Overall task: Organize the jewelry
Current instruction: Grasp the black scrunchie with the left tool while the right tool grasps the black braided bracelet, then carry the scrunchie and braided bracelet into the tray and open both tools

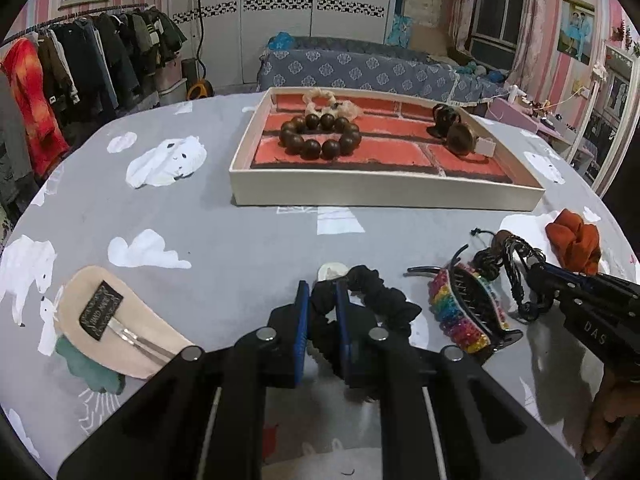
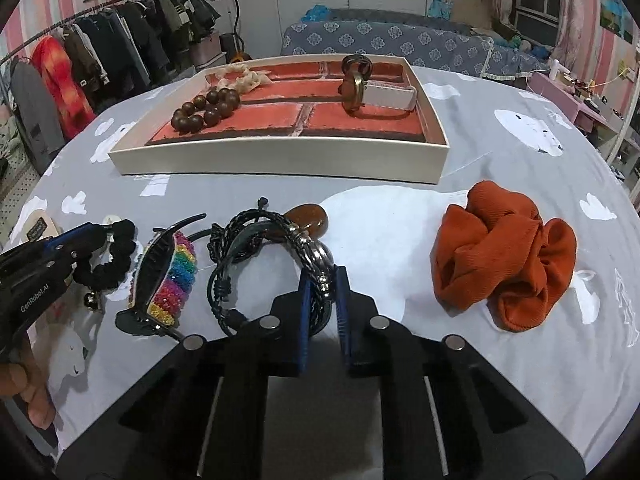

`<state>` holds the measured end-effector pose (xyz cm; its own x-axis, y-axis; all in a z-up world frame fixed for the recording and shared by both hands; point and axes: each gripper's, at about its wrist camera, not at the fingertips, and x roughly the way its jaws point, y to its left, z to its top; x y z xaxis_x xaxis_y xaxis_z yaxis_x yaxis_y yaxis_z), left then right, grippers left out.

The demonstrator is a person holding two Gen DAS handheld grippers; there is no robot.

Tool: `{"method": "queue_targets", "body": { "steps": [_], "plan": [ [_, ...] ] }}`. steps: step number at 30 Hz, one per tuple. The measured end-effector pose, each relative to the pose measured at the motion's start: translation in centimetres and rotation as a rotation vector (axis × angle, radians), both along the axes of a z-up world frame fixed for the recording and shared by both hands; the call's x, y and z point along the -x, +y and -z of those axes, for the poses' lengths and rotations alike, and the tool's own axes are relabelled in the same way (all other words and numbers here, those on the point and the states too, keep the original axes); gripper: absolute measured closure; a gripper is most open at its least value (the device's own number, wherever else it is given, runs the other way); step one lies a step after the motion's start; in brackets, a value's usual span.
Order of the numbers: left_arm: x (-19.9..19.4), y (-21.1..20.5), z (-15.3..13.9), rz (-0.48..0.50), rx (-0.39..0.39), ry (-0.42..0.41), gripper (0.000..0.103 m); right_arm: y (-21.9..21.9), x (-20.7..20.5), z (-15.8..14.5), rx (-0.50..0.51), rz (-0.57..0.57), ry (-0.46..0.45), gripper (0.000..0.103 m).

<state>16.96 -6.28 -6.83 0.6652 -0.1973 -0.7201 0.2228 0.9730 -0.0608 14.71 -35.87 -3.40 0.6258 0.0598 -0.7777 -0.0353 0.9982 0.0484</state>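
Observation:
My left gripper (image 1: 322, 300) is shut on a black scrunchie (image 1: 380, 300) lying on the grey cloth; it also shows in the right wrist view (image 2: 116, 252). My right gripper (image 2: 322, 284) is shut on a black braided bracelet (image 2: 256, 240), seen too in the left wrist view (image 1: 516, 272). A rainbow hair claw (image 1: 464, 312) lies between them. An orange scrunchie (image 2: 504, 260) lies to the right. The white tray (image 1: 384, 192) with a brick-pattern floor holds a wooden bead bracelet (image 1: 320, 136), a cream scrunchie (image 1: 332, 104) and a brown watch-like piece (image 1: 456, 132).
A beige hair clip with a black label (image 1: 108, 316) lies at the left. A brown stone (image 2: 308, 220) sits behind the braided bracelet. A clothes rack (image 1: 80, 64) stands at far left and a bed (image 1: 360, 68) behind the table.

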Motion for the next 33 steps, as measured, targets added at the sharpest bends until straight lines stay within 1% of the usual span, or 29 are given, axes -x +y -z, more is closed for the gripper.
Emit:
{"method": "queue_targets", "body": {
  "steps": [5, 11, 15, 24, 33],
  "plan": [
    [0.9, 0.1, -1.6, 0.006, 0.017, -0.036, 0.090, -0.1, 1.3, -1.6, -0.023, -0.016, -0.042, 0.090],
    [2.5, -0.2, -4.7, 0.027, 0.026, -0.115, 0.090, -0.7, 2.9, -4.5, -0.041, -0.020, -0.116, 0.090],
    [3.1, -0.4, -6.4, 0.036, 0.030, -0.156, 0.090, -1.0, 3.6, -5.8, -0.046, -0.017, -0.152, 0.090],
    [3.2, -0.3, -8.4, 0.029, 0.021, -0.207, 0.090, -1.8, 4.2, -7.8, -0.040, -0.009, -0.209, 0.090],
    [2.0, -0.5, -9.8, 0.020, 0.008, -0.247, 0.090, -2.1, 3.3, -9.6, -0.025, -0.002, -0.254, 0.090]
  ]
}}
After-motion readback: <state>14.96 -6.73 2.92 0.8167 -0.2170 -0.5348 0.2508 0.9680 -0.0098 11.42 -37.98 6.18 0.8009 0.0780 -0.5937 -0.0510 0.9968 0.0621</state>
